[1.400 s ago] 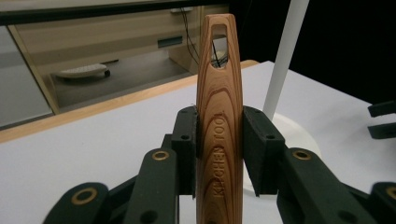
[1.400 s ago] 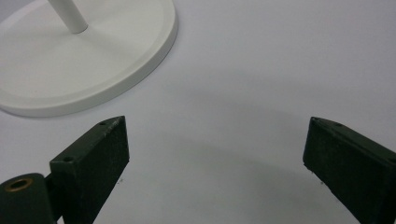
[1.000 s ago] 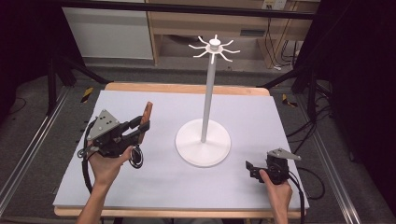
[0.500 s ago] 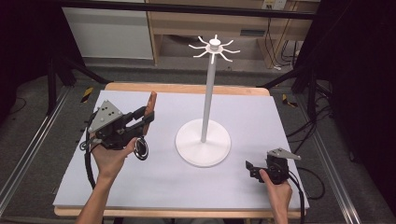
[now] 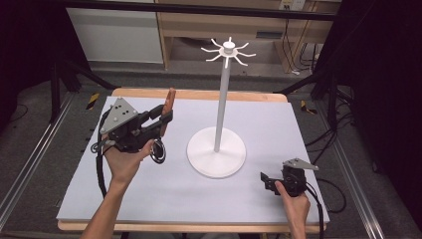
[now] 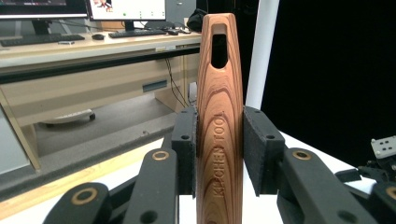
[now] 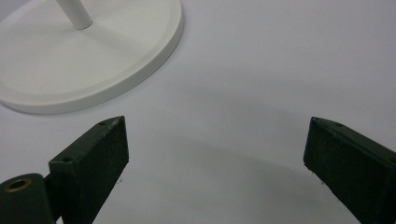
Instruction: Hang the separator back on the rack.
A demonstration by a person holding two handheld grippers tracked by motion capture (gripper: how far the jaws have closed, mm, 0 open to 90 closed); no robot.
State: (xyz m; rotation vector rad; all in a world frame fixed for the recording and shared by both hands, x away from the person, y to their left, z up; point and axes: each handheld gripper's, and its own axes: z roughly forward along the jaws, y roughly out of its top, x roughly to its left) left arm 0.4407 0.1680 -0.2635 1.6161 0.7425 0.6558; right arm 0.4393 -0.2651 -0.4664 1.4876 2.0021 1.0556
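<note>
Both claws differ — left claw (image 6: 219, 149) clamps wooden handle (image 6: 219, 116), lower end hidden — right claw (image 7: 215, 154) gapes.

Hidden and cut-off parts

The wooden handle (image 6: 220, 116) runs off the left gripper view's bottom edge, its working end unseen; the white stand (image 7: 88, 60) is cropped in the right gripper view.

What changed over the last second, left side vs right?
The left gripper, clamped on the wooden kitchen tool's handle, rose off the table and drifted toward the white hook stand, handle more upright. The right gripper stayed open and parked; the stand did not move.
</note>
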